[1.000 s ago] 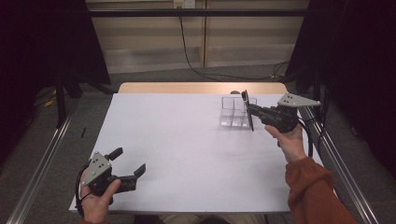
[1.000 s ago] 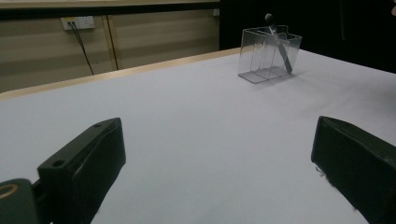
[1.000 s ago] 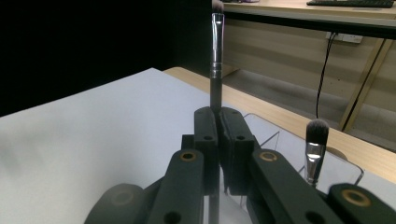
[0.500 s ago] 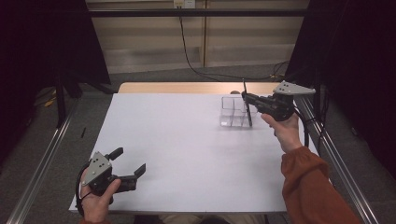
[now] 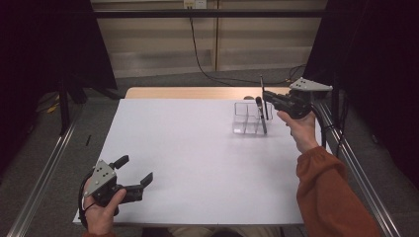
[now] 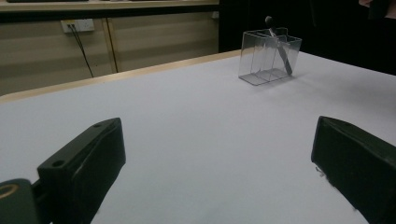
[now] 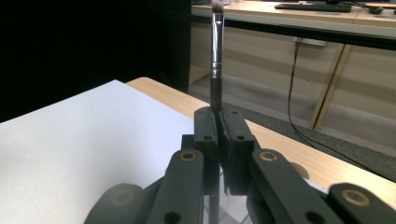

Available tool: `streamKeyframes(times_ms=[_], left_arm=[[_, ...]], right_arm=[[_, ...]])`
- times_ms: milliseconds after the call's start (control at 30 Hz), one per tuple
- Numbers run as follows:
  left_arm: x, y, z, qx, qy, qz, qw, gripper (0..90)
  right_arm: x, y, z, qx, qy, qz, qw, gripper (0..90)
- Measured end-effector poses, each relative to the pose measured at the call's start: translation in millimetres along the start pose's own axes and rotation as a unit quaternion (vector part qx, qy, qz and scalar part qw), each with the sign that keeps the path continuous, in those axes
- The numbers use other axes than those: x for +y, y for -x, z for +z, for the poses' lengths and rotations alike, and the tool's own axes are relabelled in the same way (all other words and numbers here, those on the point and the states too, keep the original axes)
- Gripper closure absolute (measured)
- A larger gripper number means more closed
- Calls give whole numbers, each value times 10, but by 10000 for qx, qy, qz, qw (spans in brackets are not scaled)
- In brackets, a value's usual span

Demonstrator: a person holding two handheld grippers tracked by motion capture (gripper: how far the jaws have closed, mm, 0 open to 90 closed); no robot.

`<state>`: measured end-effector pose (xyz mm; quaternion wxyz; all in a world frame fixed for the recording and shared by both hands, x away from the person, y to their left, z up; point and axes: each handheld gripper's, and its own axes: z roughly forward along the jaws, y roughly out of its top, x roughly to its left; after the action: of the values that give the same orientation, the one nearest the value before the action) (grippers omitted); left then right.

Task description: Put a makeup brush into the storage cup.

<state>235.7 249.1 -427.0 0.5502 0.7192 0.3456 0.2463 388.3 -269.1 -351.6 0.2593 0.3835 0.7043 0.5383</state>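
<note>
A clear divided holder (image 5: pixel 245 118) stands at the far right of the white table; a dark brush (image 5: pixel 260 117) leans in its right compartment. The left gripper view shows that holder (image 6: pixel 261 58) and brush (image 6: pixel 281 52) far off. My right gripper (image 5: pixel 268 98) hovers just behind and right of the holder, shut on a thin black brush (image 5: pixel 264 101) held upright. In the right gripper view the jaws (image 7: pixel 219 119) are pressed together on the brush (image 7: pixel 216 65), bristles at the top. My left gripper (image 5: pixel 134 171) rests open at the near left corner, nothing between its fingers (image 6: pixel 88 163).
The white table top (image 5: pixel 197 148) ends in a wooden strip (image 5: pixel 188 93) along the far edge. Metal rails (image 5: pixel 44 173) run along both sides of the table. A black cable (image 5: pixel 202 64) hangs down the back wall.
My right gripper has carried the upright brush farther toward the table's back edge and slightly up. The left gripper has stayed put.
</note>
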Motion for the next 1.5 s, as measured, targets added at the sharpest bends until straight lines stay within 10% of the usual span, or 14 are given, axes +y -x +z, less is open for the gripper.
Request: streamKeyframes(times_ms=[1500], left_arm=[[3,23,36,-105,-76,103,9999,32]], right_arm=[[-332,297,441,-420,-245,377,9981,861]])
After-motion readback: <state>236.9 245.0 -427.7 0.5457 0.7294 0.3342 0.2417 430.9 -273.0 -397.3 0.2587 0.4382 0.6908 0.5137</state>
